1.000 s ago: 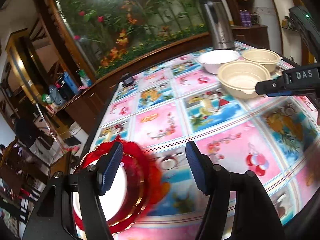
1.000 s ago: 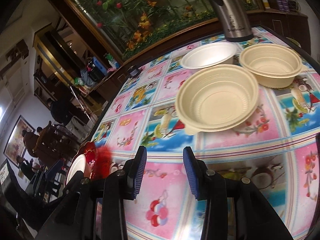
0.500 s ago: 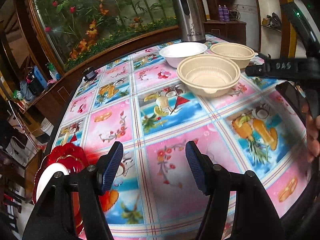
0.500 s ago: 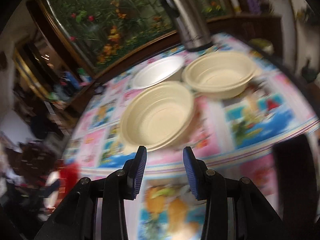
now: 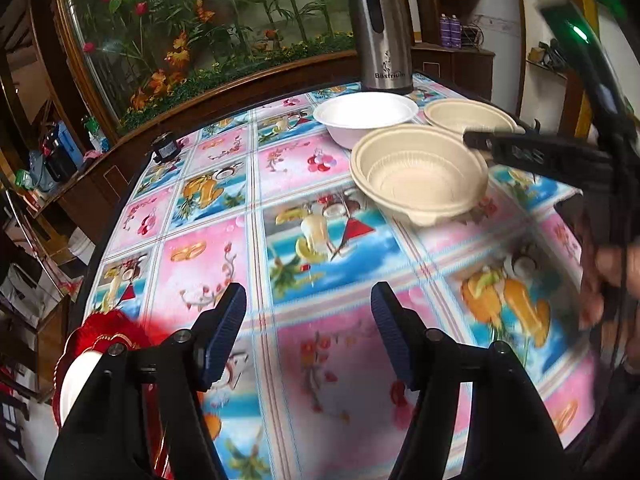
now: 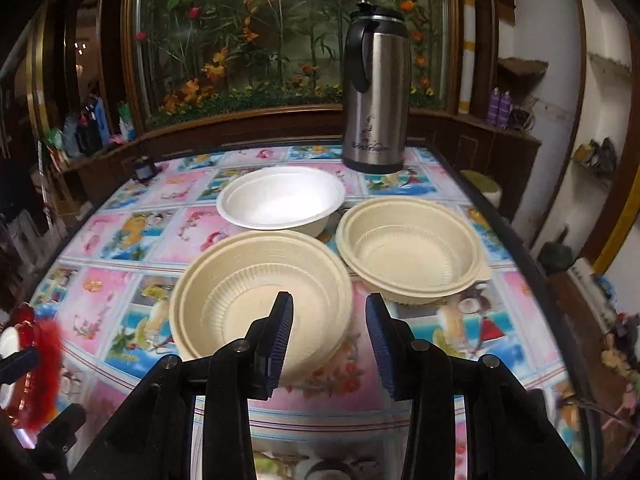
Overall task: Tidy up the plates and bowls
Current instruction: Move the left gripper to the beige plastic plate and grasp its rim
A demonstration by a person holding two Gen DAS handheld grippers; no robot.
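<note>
A red plate (image 5: 102, 338) with a white centre lies at the table's near left edge, partly behind my left gripper's left finger. My left gripper (image 5: 308, 336) is open over bare tablecloth, nothing between its pads. Three bowls stand at the far right: a near cream bowl (image 5: 420, 172), a white bowl (image 5: 364, 114) and a second cream bowl (image 5: 468, 116). My right gripper (image 6: 330, 332) is open just over the near cream bowl's (image 6: 260, 296) right front rim, its left finger overlapping the bowl. The white bowl (image 6: 282, 200) and the other cream bowl (image 6: 408, 248) sit behind. The red plate (image 6: 24, 360) shows far left.
A steel thermos jug (image 6: 376, 92) stands behind the bowls at the table's (image 6: 520, 320) far edge. A small dark jar (image 5: 164, 148) sits at the far left edge. A planted glass case and wooden shelves lie beyond. A hand (image 5: 608, 272) holds the right gripper.
The left wrist view swung right, so the red plate slid from between the left fingers to the lower left. The right gripper turned and moved in onto the near cream bowl.
</note>
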